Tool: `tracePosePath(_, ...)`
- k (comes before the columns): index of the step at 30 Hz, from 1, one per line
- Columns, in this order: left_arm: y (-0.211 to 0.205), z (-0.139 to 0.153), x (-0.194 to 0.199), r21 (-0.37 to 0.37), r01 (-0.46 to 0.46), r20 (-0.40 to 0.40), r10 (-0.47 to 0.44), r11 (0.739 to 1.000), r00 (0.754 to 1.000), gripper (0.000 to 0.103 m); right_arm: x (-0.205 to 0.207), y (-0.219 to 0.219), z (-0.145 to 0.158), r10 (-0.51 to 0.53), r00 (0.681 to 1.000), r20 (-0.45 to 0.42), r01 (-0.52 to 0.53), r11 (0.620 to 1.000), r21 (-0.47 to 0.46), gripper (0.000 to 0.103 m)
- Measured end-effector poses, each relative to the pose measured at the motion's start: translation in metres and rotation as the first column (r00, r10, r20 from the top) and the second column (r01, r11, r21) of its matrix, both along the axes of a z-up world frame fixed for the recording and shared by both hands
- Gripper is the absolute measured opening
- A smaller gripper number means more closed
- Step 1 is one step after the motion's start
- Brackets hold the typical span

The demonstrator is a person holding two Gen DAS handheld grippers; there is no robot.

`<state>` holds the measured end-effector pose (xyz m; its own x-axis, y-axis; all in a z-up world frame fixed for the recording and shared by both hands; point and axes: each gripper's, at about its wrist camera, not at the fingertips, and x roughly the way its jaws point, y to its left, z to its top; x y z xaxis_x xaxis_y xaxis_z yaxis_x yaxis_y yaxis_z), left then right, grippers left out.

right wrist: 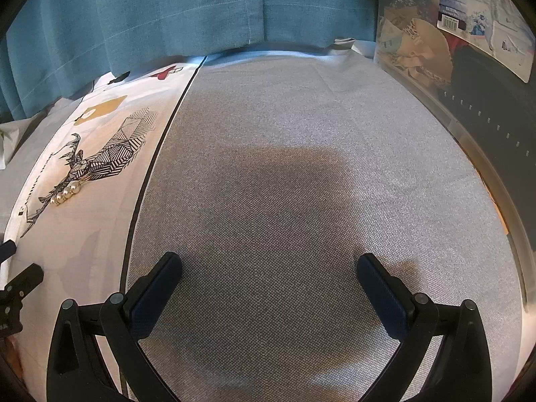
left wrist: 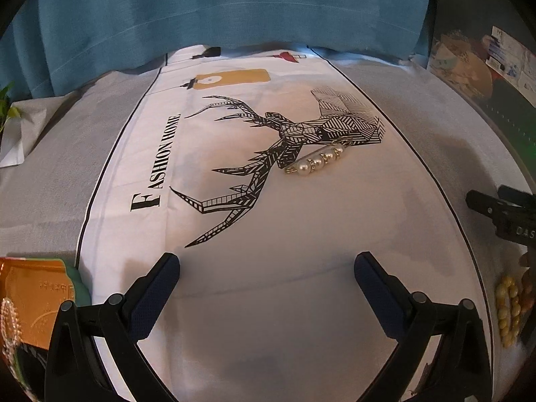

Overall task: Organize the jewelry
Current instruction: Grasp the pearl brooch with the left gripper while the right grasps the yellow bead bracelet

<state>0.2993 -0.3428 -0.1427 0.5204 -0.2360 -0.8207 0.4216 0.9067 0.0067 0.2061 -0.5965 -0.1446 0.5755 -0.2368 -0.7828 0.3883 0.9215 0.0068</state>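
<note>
Grey tablecloth [right wrist: 301, 167], deer mat [left wrist: 268, 268]. Pearl pin [left wrist: 316, 162] at 12 o'clock, ungrasped. Left gripper [left wrist: 267, 273], right gripper [right wrist: 269, 273] spread wide, nothing held. Approach step judged; reach and pinch required.

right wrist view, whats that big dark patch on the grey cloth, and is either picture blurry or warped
Right wrist view: the dark patch is a soft-edged shadow on the grey cloth, not a stain as far as I can tell. Both views: strong fisheye bending, straight edges curve and the corners go black. Left wrist view: the pearl brooch looks reasonably sharp at centre; the yellow bead bracelet at the rim is softer and stretched.
</note>
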Motion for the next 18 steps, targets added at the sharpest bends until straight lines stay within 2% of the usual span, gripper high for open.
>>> tracePosePath(2, 0.0, 0.004, 0.002, 0.005, 0.022, -0.016, -0.022, 1.0, 1.0, 0.103, -0.002, -0.007, 0.0, 0.031, 0.999, -0.02, -0.031, 0.999, 0.012, 0.103)
tracePosePath(5, -0.004, 0.026, -0.004, 0.012, 0.08, 0.078, -0.08, 0.997, 0.994, 0.103, -0.044, -0.017, 0.009, -0.049, 0.997, 0.065, 0.047, 0.998, 0.036, 0.103)
tracePosePath(6, -0.009, 0.036, -0.005, 0.024, 0.109, 0.116, -0.111, 0.994, 0.987, 0.103, -0.066, -0.018, 0.016, -0.047, 0.994, 0.097, 0.04, 0.996, 0.076, 0.103)
tracePosePath(8, -0.02, 0.047, -0.002, 0.037, 0.155, 0.143, -0.159, 0.987, 0.977, 0.103, -0.092, -0.014, 0.02, -0.029, 0.993, 0.115, 0.016, 0.993, 0.116, 0.103)
tracePosePath(10, -0.032, 0.049, 0.008, 0.048, 0.184, 0.117, -0.188, 0.982, 0.975, 0.103, -0.117, -0.006, 0.02, -0.007, 0.996, 0.091, -0.004, 0.993, 0.119, 0.103)
tracePosePath(14, -0.053, 0.037, 0.027, 0.107, 0.213, 0.072, -0.221, 0.971, 0.973, 0.103, -0.127, 0.015, 0.005, 0.043, 0.999, 0.009, -0.044, 0.993, 0.11, 0.103)
tracePosePath(16, -0.062, 0.028, 0.036, 0.13, 0.233, 0.053, -0.241, 0.964, 0.969, 0.103, -0.125, 0.025, -0.005, 0.08, 0.996, -0.031, -0.077, 0.994, 0.075, 0.103)
tracePosePath(18, -0.068, 0.019, 0.044, 0.152, 0.25, 0.03, -0.257, 0.956, 0.966, 0.103, -0.123, 0.036, -0.01, 0.11, 0.993, -0.031, -0.111, 0.994, -0.019, 0.103)
